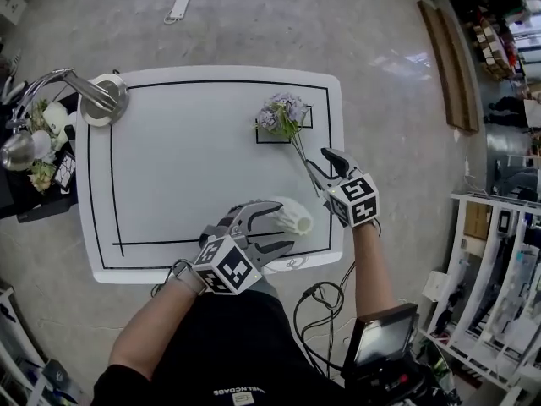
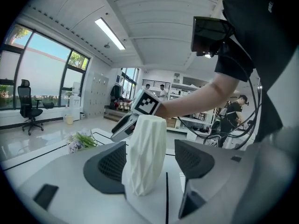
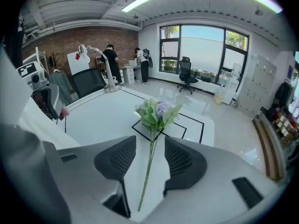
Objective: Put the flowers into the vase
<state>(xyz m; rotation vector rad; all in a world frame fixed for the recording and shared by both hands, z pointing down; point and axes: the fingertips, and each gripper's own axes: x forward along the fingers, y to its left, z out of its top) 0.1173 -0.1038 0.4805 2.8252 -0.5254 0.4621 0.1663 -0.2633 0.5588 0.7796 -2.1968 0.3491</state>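
Two grippers, both with jaws apart and nothing clamped; I judge the task barely begun.

Left gripper (image 2: 150, 162), nearest to me: its dark grey pads, meshed on the inner faces, stand wide. The vase (image 2: 147, 153) stands upright on the table between them. One pad is close against its side and a clear gap shows at the other, so I read no grip. The vase is white and matt, cut in twisted facets, narrow at the foot and fuller above. It looks to me like stiff moulded plastic, light enough to tip if nudged. I see nothing in it.

Right gripper (image 3: 148, 160), just beyond the vase (image 1: 294, 218) in the head view: its jaws are moderately parted and straddle the stem (image 3: 147, 176), which lies flat between the pads without touching either. The stem is thin, straight and green. It runs ahead of the jaws to the flowers (image 3: 156, 113), a small bunch of broad green leaves and pale lilac blooms, probably artificial. The bunch rests on a small black-outlined square, farther out than either gripper.

Table (image 1: 186, 176): smooth, white, marked with black lines.

Left to do, in my judgement: steady the vase, close on the stem, lift the flowers, and lower the stem end into the vase mouth.
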